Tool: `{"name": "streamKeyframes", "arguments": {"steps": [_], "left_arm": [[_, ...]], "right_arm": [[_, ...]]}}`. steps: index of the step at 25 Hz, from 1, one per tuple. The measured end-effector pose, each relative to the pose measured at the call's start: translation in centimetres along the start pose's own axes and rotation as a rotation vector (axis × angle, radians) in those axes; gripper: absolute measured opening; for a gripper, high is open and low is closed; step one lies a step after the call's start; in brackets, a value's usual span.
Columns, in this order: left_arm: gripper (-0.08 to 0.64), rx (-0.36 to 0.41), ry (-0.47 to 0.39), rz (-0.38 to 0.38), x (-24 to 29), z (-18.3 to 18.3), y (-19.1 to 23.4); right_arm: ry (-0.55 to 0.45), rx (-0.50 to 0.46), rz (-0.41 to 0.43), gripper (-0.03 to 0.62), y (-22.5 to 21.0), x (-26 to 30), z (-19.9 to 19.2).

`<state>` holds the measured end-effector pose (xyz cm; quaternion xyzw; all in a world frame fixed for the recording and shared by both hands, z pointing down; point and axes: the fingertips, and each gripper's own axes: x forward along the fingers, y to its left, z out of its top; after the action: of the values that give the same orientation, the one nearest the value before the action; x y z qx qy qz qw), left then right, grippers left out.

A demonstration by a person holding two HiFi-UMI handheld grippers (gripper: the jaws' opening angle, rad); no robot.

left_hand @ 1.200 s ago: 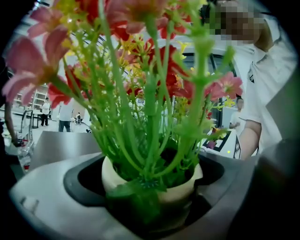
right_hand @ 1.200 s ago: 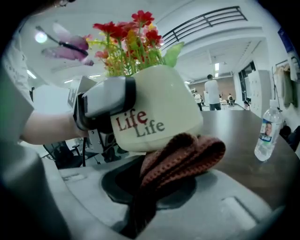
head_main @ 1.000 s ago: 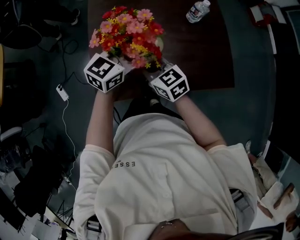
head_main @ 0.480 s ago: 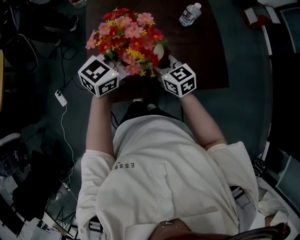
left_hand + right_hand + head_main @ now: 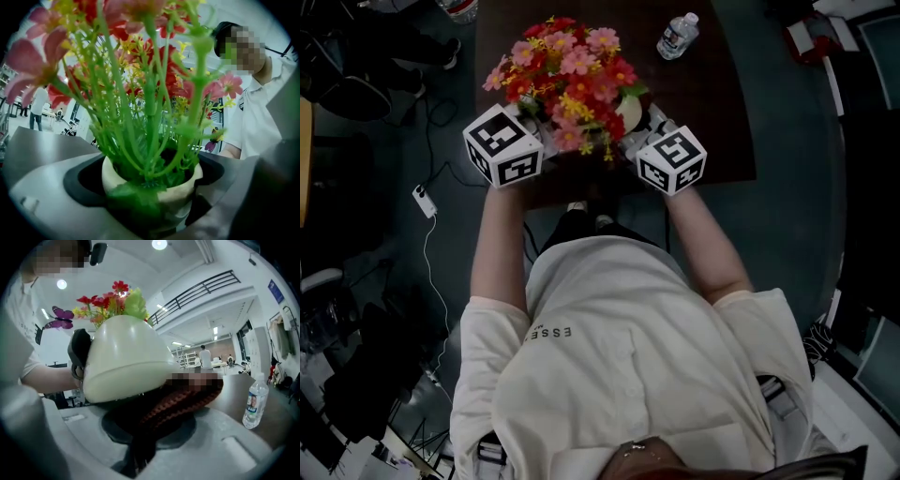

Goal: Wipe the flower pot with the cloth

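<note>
A cream flower pot (image 5: pixel 154 180) full of red, pink and yellow flowers (image 5: pixel 572 75) is held up above the near edge of a dark brown table (image 5: pixel 712 112). My left gripper (image 5: pixel 150 190) is shut on the flower pot, a black pad on each side of its rim. In the right gripper view the flower pot (image 5: pixel 126 357) is tilted over a dark red-brown knitted cloth (image 5: pixel 185 397). My right gripper (image 5: pixel 143 439) is shut on the cloth, which presses against the pot's lower side. From above, the flowers hide both grippers' jaws; only the left marker cube (image 5: pixel 504 145) and right marker cube (image 5: pixel 671 159) show.
A water bottle (image 5: pixel 678 36) lies at the far side of the table, and the same water bottle (image 5: pixel 255 401) stands to the right of the cloth. Cables and a power strip (image 5: pixel 424 192) lie on the floor to the left. People stand in the hall behind.
The right gripper with the cloth has slid rightwards and a little farther along the pot. The flowers have shifted slightly right. The left gripper has stayed almost in place on the pot.
</note>
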<state>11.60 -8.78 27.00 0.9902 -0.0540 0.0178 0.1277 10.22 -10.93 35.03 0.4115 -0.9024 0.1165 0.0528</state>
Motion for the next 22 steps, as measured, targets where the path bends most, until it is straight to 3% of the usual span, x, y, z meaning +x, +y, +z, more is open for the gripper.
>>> {"name": "streamKeyframes", "arguments": {"steps": [4,10,16,19,22], "left_arm": [[0.572,-0.007,-0.008,-0.014,-0.3,0.2,-0.4],[0.571,-0.006,-0.008,0.001,-0.1,0.1,0.1],[0.571,-0.022,0.01,0.021,-0.3,-1.0,1.1],[0.571,-0.025,-0.007,0.028,-1.1,-1.5,1.4],[0.571,-0.002,-0.023,0.045,-2.3,-2.4,2.0]], "right_arm": [[-0.029,-0.021,0.041,0.046,1.9,0.4,0.1],[0.012,-0.056,0.153,0.046,4.9,1.4,-1.2],[0.064,0.012,0.266,0.046,6.4,1.7,-3.0],[0.116,0.021,0.222,0.046,5.0,2.0,-4.3],[0.176,0.055,0.066,0.046,1.1,1.8,-5.8]]}}
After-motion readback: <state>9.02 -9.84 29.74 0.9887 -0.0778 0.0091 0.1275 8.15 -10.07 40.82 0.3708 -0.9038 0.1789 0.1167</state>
